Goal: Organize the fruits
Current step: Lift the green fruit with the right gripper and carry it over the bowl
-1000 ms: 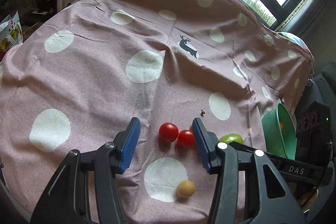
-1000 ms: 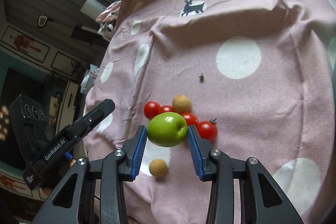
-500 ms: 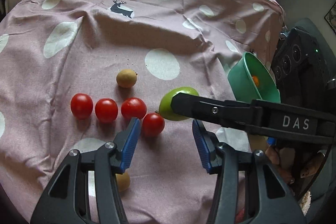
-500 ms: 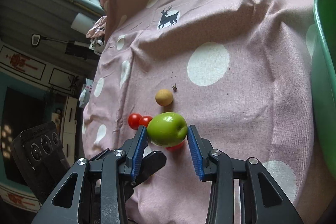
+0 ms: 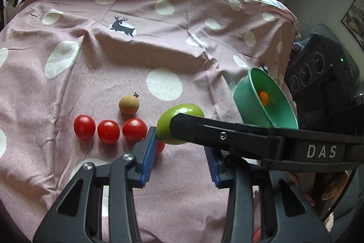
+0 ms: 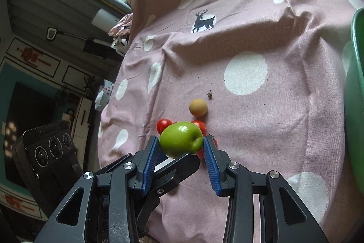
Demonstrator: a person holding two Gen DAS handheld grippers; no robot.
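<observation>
The right gripper point(image 6: 180, 144) is clamped on a green apple point(image 6: 180, 139), its blue pads pressing the fruit from both sides and holding it clear above the pink spotted cloth point(image 6: 261, 129). In the left wrist view the same apple point(image 5: 179, 116) shows just past the black finger of the right gripper, which crosses the frame from the right.

The left gripper point(image 5: 182, 158) is closing; its pads are apart with nothing pressed between them. A red tomato point(image 5: 160, 147) sits on the cloth at the inner side of its left pad (mostly hidden behind it), and whether the pad touches it cannot be told.

Three more tomatoes lie in a row on the cloth to the left: far-left tomato point(image 5: 84, 127), middle tomato point(image 5: 108, 131), right tomato point(image 5: 134, 129), close together. A small tan round fruit point(image 5: 128, 104) rests just beyond the row, with a dark stem scrap at its far edge.

A green bowl point(image 5: 248, 101) stands tilted at the right edge of the cloth, mouth facing right, with one small orange fruit point(image 5: 263, 96) inside. A person's hand point(image 5: 334, 186) shows at the lower right under the right gripper's body.
</observation>
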